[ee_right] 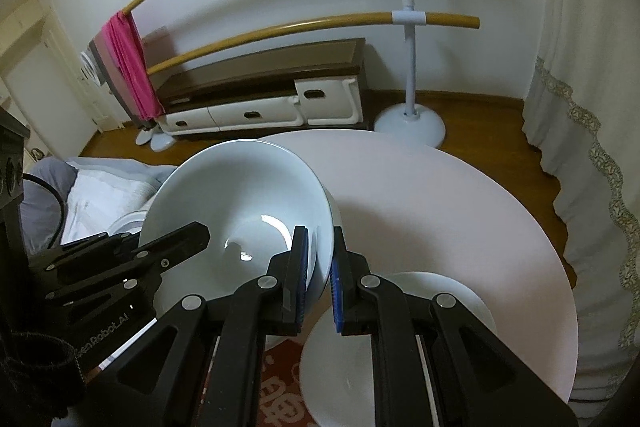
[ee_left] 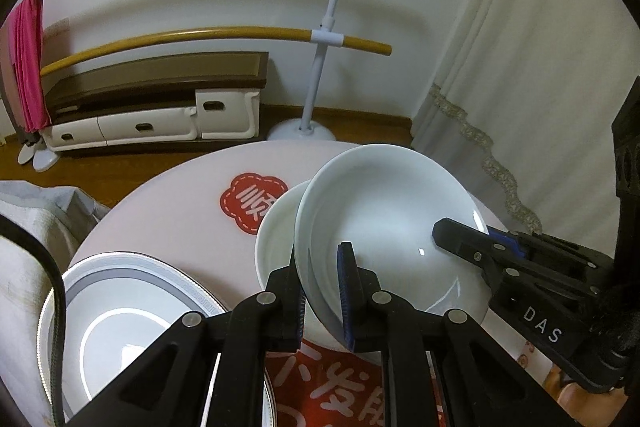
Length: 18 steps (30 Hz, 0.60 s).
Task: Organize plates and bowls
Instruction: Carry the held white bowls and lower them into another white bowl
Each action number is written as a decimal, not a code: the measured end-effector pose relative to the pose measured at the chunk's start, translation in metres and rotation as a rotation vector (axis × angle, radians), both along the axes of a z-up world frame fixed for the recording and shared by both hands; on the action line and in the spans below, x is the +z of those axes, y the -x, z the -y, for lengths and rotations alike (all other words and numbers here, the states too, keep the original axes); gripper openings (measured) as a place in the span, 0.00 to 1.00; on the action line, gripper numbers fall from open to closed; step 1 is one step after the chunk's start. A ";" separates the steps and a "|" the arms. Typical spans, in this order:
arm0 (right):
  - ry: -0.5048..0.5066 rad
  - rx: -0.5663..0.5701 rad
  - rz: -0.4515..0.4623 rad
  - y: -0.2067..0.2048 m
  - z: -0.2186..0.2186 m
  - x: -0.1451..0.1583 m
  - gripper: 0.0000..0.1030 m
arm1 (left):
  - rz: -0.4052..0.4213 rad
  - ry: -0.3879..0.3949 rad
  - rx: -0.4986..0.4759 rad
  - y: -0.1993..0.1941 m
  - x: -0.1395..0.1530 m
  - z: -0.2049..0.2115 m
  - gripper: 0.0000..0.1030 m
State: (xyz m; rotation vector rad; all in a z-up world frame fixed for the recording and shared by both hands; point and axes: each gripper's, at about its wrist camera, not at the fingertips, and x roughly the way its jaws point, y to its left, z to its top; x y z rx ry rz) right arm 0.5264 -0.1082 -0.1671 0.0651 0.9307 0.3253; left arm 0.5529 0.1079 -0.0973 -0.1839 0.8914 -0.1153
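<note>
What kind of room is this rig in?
Most likely a home living room or bedroom: a low TV cabinet against the wall, a clothes-drying rack with a pink cloth, a lace-trimmed curtain, and a round table.

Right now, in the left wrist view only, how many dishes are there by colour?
Plain white: 2, the held bowl and a dish behind its left side
Grey-rimmed plate: 1
Total: 3
</note>
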 end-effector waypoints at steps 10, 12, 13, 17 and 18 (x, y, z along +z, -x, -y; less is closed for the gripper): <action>0.076 -0.015 0.003 -0.010 -0.009 -0.011 0.10 | -0.028 0.002 0.012 -0.018 -0.005 0.005 0.11; 0.102 -0.018 0.012 -0.011 -0.013 -0.012 0.10 | -0.031 0.001 0.011 -0.019 -0.006 0.005 0.11; 0.106 -0.020 0.012 -0.011 -0.015 -0.012 0.10 | -0.034 0.003 0.011 -0.019 -0.006 0.005 0.11; 0.122 -0.028 0.008 -0.013 -0.017 -0.016 0.11 | -0.042 0.001 0.013 -0.020 -0.008 0.004 0.11; 0.127 -0.030 0.007 -0.014 -0.018 -0.017 0.11 | -0.045 0.001 0.015 -0.020 -0.008 0.004 0.11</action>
